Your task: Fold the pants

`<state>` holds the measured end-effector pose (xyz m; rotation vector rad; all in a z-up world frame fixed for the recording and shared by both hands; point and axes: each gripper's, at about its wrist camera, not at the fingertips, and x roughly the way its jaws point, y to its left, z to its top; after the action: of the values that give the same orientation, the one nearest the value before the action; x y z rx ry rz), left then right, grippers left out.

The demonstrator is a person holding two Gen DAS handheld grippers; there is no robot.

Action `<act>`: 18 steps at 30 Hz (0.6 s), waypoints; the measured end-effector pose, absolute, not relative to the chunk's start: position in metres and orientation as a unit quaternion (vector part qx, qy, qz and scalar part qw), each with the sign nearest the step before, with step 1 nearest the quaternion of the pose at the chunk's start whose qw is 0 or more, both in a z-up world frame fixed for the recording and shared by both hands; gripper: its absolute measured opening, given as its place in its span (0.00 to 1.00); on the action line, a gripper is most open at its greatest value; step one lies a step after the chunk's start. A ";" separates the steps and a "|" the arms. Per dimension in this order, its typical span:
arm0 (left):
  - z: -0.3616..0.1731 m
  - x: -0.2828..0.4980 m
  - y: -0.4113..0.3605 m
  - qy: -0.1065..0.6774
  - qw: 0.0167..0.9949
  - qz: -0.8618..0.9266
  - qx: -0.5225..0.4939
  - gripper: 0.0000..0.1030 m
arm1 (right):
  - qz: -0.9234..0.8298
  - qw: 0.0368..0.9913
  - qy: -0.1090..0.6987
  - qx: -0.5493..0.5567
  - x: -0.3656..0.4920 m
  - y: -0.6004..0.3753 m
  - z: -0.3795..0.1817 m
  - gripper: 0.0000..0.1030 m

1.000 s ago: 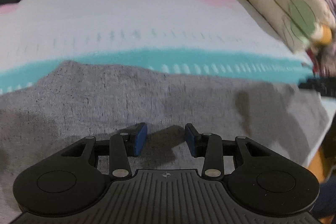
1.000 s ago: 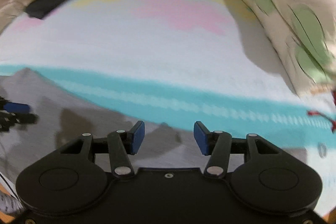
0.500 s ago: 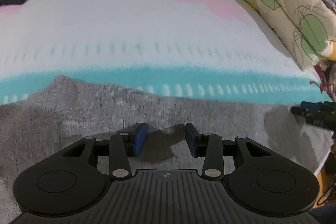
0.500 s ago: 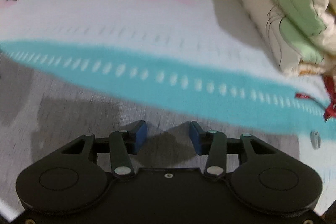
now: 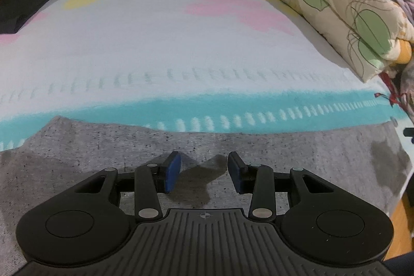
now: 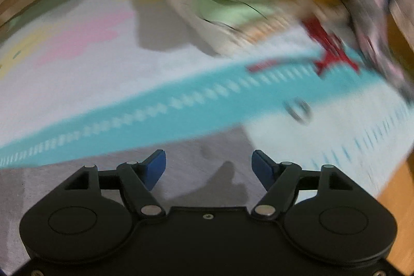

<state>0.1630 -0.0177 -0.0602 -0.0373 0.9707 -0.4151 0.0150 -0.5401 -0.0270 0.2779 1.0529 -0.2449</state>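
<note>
the grey pants (image 5: pixel 160 146) lie flat on the bed (image 5: pixel 155 43), filling the lower third of the left wrist view, their far edge running along the turquoise stripe (image 5: pixel 233 107) of the bedspread. the left gripper (image 5: pixel 204 172) hangs low over the cloth at lower centre, jaws partly spread with nothing between them, its shadow falling on the fabric just below. in the blurred right wrist view the right gripper (image 6: pixel 208 167) sits at lower centre above the right-hand corner of the pants (image 6: pixel 129 167), where grey cloth gives way to bedspread; its jaws are opening, and no cloth is between them. the step in hand appears to be taking hold of the garment's near edge for a fold. to do it well, each gripper should probably pinch only the edge layers, at matched points, so the fold line stays straight and the bedspread beneath is not caught; the right gripper needs to settle before closing. count: one pair of pants, two grippers, two leaf-print pillows (image 5: pixel 336 7) stacked at upper right, one dark folded item (image 5: pixel 23 4) at upper left, and one small ring-like object (image 6: pixel 297 109) on the stripe, too blurred to identify.
</note>
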 end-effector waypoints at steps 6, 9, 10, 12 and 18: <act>-0.062 0.162 -0.020 0.463 0.862 -0.204 -0.015 0.38 | -0.118 0.810 0.527 0.228 -0.007 -0.592 -0.051 0.74; -0.062 0.163 -0.020 0.464 0.862 -0.203 -0.018 0.38 | -0.096 0.794 0.541 0.260 -0.018 -0.598 -0.063 0.74; -0.061 0.163 -0.020 0.464 0.862 -0.204 -0.019 0.38 | -0.085 0.787 0.549 0.268 -0.017 -0.598 -0.070 0.73; -0.061 0.163 -0.021 0.464 0.861 -0.207 -0.019 0.38 | -0.075 0.777 0.565 0.268 -0.018 -0.596 -0.080 0.73; -0.057 0.161 -0.029 0.463 0.858 -0.219 -0.028 0.38 | -0.068 0.777 0.561 0.277 -0.019 -0.595 -0.088 0.73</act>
<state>0.1614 -0.0290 -0.0568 -0.0594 0.9731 -0.4589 -0.0187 -0.5954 -0.0885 0.6000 1.2132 -0.1463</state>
